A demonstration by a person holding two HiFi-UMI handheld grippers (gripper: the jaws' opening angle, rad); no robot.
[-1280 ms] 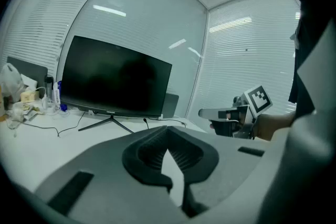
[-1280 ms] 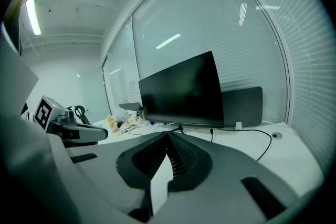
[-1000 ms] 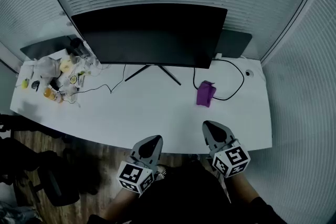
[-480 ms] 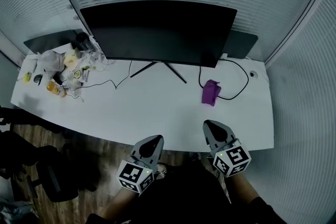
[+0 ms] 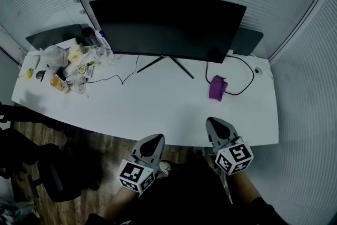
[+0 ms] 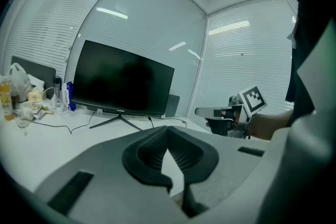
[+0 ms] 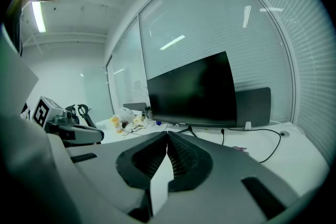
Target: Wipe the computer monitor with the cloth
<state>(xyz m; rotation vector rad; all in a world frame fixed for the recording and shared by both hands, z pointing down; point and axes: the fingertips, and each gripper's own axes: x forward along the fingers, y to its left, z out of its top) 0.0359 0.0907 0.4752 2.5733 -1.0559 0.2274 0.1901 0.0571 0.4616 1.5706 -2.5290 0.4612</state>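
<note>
The left tongs [image 5: 154, 139] and the right tongs [image 5: 214, 124] are both closed and empty, side by side at the near edge of the white desk [image 5: 158, 113], while the purple cloth [image 5: 217, 87] lies crumpled on it, well ahead of the right tongs and below the right end of the dark monitor [image 5: 167, 26].

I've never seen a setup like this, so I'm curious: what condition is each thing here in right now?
Monitor: upright on its stand, screen dark.
Purple cloth: crumpled on the desk, nothing touching it.
Black cable: looped loose on the desk beside the cloth.
Left gripper: closed, empty.
Right gripper: closed, empty.
</note>
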